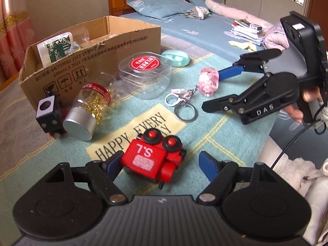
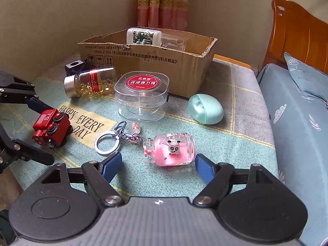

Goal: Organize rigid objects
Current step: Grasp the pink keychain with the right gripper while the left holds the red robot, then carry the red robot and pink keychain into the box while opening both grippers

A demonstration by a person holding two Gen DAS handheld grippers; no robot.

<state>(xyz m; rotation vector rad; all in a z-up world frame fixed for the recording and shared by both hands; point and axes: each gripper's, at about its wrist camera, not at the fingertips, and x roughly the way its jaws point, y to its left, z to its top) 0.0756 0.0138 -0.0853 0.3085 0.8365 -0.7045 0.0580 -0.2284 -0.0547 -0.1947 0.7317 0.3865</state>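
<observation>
Left tool [image 1: 162, 164]: wide open, holding nothing; its left pad touches or nearly touches the red toy train [image 1: 152, 157], which sits between the fingers.
Right tool [image 2: 157, 164]: wide open, empty, straddling the pink liquid-filled keychain charm [image 2: 172, 149] on the table [image 2: 235, 143].
Middle ground: clear plastic box [image 2: 142, 95], mint egg-shaped case [image 2: 206, 108], and capsule bottle [image 2: 90, 82] lying on its side.
Far: cardboard box [image 2: 164, 63], already holding a few items.
Risk: the train's wheels may let it roll away from an uneven squeeze; the charm's trailing key ring [image 2: 107, 143] could snag.
</observation>
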